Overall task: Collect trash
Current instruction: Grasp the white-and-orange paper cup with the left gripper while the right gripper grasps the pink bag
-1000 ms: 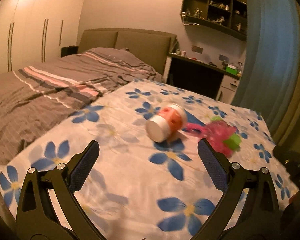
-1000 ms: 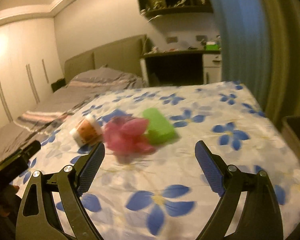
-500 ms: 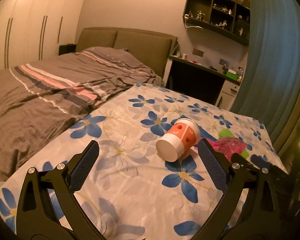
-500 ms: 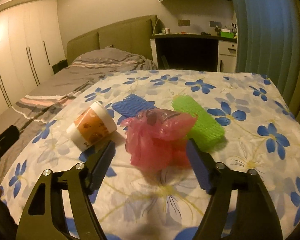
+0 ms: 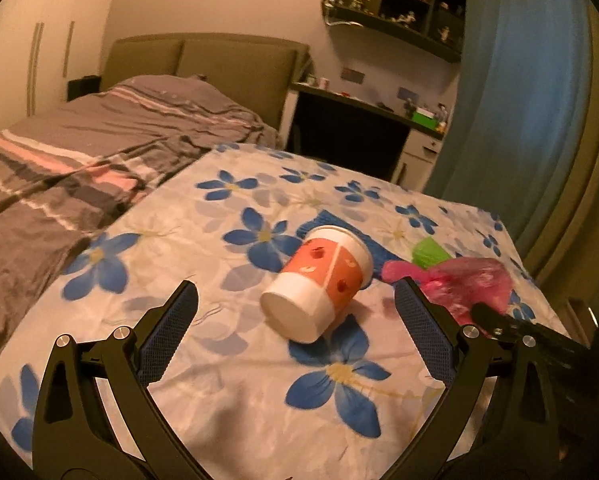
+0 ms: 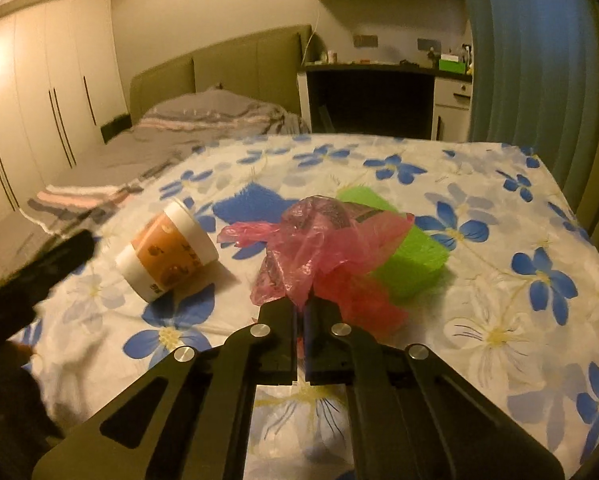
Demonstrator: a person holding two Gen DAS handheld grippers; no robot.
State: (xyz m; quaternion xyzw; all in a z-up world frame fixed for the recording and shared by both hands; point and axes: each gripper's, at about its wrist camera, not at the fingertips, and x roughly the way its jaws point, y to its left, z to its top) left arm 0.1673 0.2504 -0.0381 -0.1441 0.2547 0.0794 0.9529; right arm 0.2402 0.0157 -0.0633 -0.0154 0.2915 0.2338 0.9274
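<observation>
The right tongs (image 6: 302, 312), low centre of the frame, are pinched on the pink bag (image 6: 327, 252); the left tongs (image 5: 295, 316) gape wide around the tipped cup (image 5: 319, 280) mid-frame. Grabbing is underway; next, probably lift the bag and close on the cup

left wrist: low, facing headboard | right wrist: closer | shared: cup (image 5: 319, 282) (on its side)

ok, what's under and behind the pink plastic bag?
Behind the pink bag, a green foam block lies on the floral sheet, its near side covered. A blue mesh piece shows farther left. The right tool pinches the bag's edge; anything beneath stays hidden.
</observation>
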